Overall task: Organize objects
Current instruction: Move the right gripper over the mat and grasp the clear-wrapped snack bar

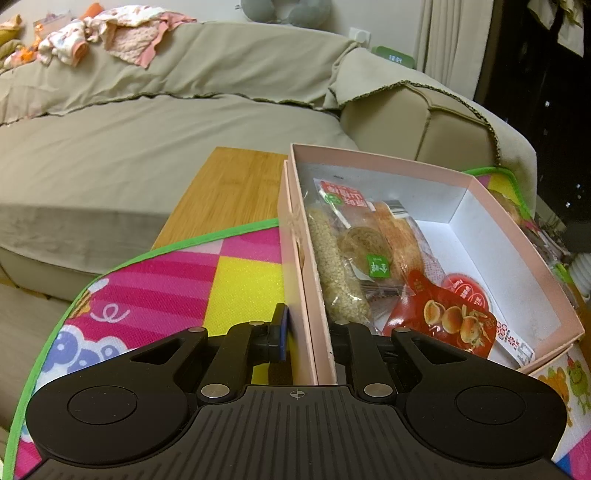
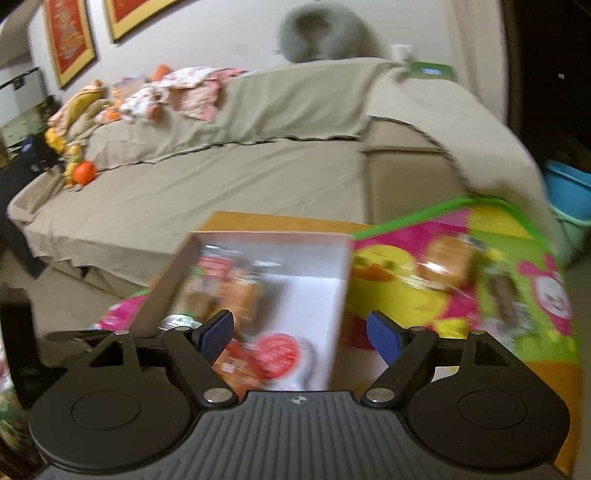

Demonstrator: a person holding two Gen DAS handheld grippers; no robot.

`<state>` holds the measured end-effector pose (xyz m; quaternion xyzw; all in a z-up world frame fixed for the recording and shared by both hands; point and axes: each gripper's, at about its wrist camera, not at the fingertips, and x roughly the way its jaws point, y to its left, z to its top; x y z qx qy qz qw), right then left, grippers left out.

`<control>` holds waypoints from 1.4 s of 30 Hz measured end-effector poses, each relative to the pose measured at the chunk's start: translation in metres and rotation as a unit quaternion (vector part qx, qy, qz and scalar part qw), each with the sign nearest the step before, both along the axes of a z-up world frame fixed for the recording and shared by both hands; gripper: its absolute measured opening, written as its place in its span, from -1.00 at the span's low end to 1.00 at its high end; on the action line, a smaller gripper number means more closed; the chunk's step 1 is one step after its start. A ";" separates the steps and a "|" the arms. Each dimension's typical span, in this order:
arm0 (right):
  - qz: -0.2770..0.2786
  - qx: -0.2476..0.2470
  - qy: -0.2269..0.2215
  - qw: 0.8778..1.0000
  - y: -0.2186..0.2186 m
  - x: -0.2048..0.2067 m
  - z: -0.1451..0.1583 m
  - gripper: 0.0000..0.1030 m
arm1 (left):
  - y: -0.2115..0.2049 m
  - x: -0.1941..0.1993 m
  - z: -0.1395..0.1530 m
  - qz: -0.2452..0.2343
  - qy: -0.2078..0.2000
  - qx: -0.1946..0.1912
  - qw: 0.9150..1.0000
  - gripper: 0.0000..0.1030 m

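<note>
A pink box point(image 1: 521, 229) with a white inside stands on a colourful play mat point(image 1: 177, 288). It holds several snack packets: a long sesame bar point(image 1: 336, 269), a pastry pack point(image 1: 369, 243), and a red nut pack point(image 1: 443, 317). My left gripper point(image 1: 308, 328) is shut on the box's near left wall, one finger outside and one inside. In the blurred right wrist view the box point(image 2: 343, 295) sits below my open, empty right gripper point(image 2: 301, 332), whose fingers straddle the box's right wall. More snack packets point(image 2: 450, 262) lie on the mat to the right of the box.
The mat covers a wooden table point(image 1: 229, 192). A beige sofa point(image 1: 147, 140) stands behind it with clothes point(image 1: 110, 37) piled on its back. A grey neck pillow point(image 2: 325, 33) sits on the sofa top. A blue bucket point(image 2: 569, 195) stands at the far right.
</note>
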<state>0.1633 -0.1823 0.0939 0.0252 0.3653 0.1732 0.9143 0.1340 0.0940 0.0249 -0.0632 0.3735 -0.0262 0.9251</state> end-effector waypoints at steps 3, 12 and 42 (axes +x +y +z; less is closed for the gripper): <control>-0.037 -0.016 0.003 0.999 -0.026 -0.004 -0.009 0.56 | -0.001 0.000 0.000 0.001 0.000 0.002 1.000 -0.71; -0.097 -0.087 0.017 0.991 -0.075 -0.021 -0.050 0.52 | -0.001 0.000 0.000 0.001 0.000 0.004 1.000 -0.72; -0.111 -0.111 0.046 0.987 -0.085 0.189 -0.060 0.81 | -0.001 0.000 -0.001 -0.005 0.000 0.012 1.000 -0.72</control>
